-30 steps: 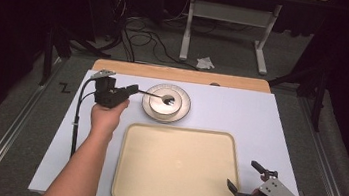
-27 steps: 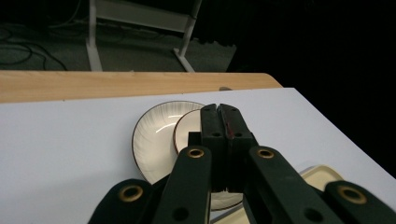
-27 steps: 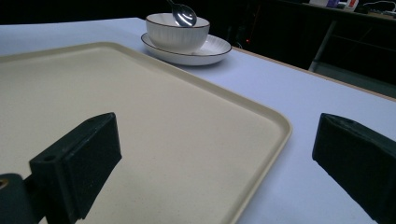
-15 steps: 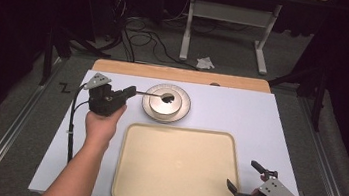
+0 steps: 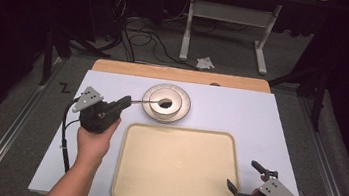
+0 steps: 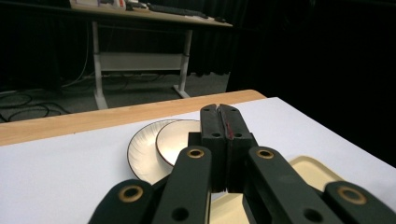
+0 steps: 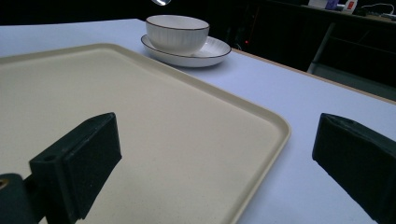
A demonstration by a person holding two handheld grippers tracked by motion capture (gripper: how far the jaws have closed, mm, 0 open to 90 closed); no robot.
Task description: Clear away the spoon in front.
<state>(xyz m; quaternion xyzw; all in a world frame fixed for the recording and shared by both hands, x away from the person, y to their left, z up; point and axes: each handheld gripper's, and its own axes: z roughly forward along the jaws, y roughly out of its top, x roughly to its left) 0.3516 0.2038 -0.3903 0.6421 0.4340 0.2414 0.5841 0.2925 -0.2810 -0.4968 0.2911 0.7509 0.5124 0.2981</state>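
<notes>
While one bowl (image 7: 177, 33) tops one plate (image 7: 212, 51) (stacked), one tray (image 5: 177, 165) lies near.

Counting from my end: one bench (image 5: 270, 120) under a pale sheet, and on it I've got one cream tray (image 5: 176, 166). One saucer (image 5: 180, 113), and one bowl (image 7: 176, 32) sitting on it, so that's a single place of crockery. One spoon (image 5: 149, 101), its handle running to the left gripper (image 5: 124, 103). Two grippers in total: that one, and the right gripper (image 5: 243, 179) at the tray's near corner. Two hands on them, one each. Beyond the bench, I count one crumpled white scrap (image 5: 205, 62) on the floor.
</notes>
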